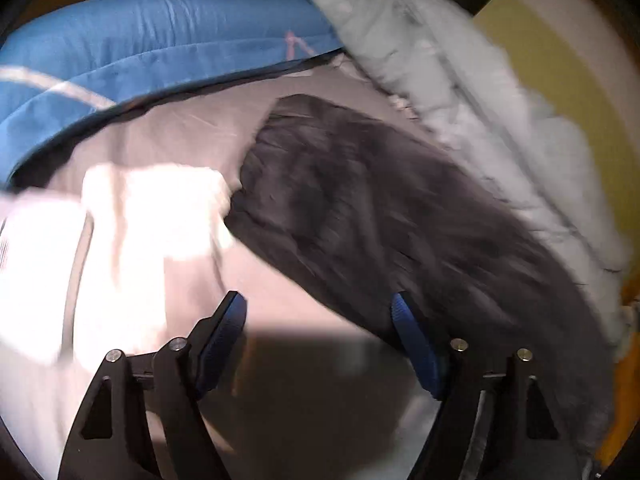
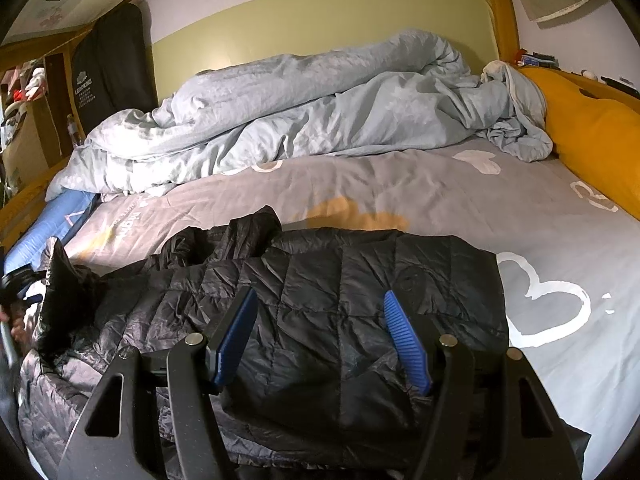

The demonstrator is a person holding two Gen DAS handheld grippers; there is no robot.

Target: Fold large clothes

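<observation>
Jacket [image 2: 328,312] blurs in the left view, cut off below; left claw [image 1: 320,312] and right claw [image 2: 320,312] gape apart.

Black quilted jacket [image 2: 340,304]; grey sheet [image 2: 520,216], white hearts; pale blue duvet [image 2: 312,112]; blue pillow [image 1: 160,40]; mustard cushion [image 2: 592,136].

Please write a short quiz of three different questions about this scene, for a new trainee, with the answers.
1. True or false: the right gripper is open above the black quilted puffer jacket.
2. What lies bunched along the far side of the grey heart-print bed sheet? A) light blue-grey duvet B) red towel C) brown box
3. Fill in: the left gripper holds ____.

Key: 1 true; 2 A; 3 nothing.
</observation>
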